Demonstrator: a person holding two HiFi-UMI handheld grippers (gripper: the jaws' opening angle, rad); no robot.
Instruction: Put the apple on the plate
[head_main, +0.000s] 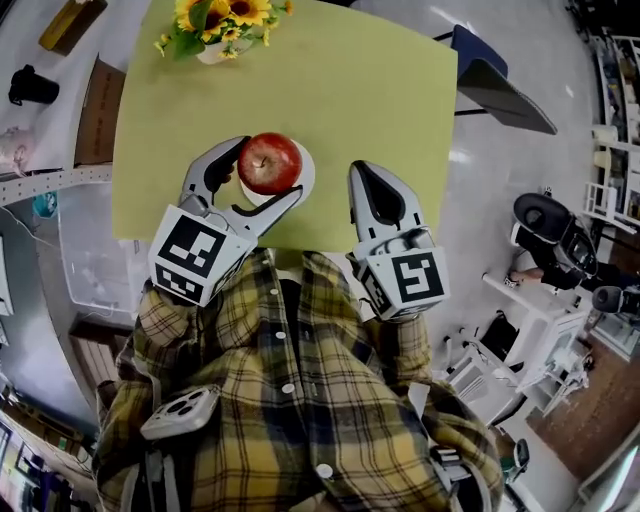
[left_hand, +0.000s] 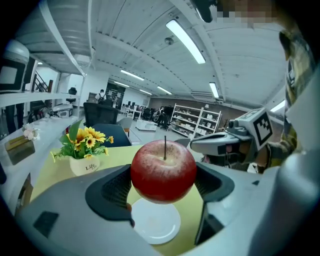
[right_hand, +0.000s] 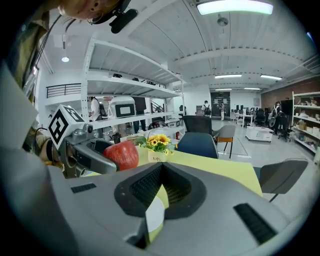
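Note:
A red apple hangs just above a small white plate near the front edge of the yellow-green table. My left gripper is shut on the apple, one jaw on each side. In the left gripper view the apple sits stem-up between the jaws, with the plate directly below it. My right gripper hovers to the right of the plate, shut and empty. The right gripper view shows the apple at its left and a sliver of the plate under its closed jaws.
A white pot of yellow flowers stands at the table's far edge. A dark blue chair sits at the table's far right corner. Shelving and a counter run along the left; equipment stands on the floor at right.

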